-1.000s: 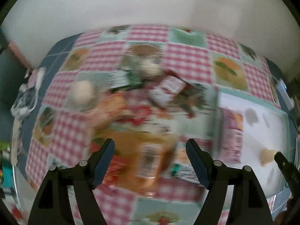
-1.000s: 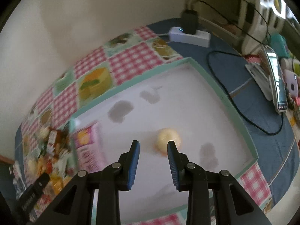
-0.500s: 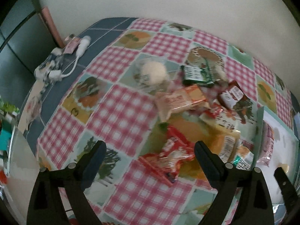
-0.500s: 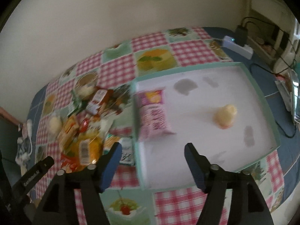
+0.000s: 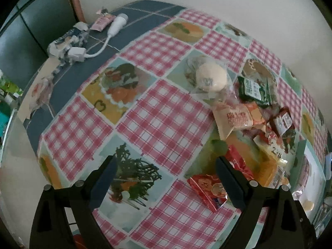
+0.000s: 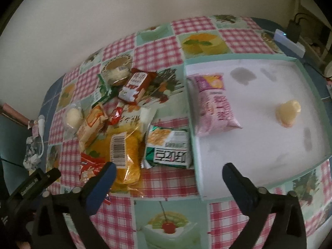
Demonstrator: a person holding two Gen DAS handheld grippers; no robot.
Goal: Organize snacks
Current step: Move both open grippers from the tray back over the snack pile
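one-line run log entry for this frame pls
left gripper: open, empty | right gripper: opening, empty | tray: pink packet, yellow snack | snack pile: left of tray

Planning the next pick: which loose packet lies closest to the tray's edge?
The green-and-white packet. It lies right against the tray wall, nearer than the yellow bag beside it; the pink packet is already inside the tray.

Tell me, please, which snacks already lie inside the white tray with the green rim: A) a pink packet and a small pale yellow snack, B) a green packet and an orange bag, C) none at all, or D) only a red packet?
A: in the right wrist view the pink packet and the small pale yellow snack lie inside the tray; the other snacks are on the checked cloth beside it.
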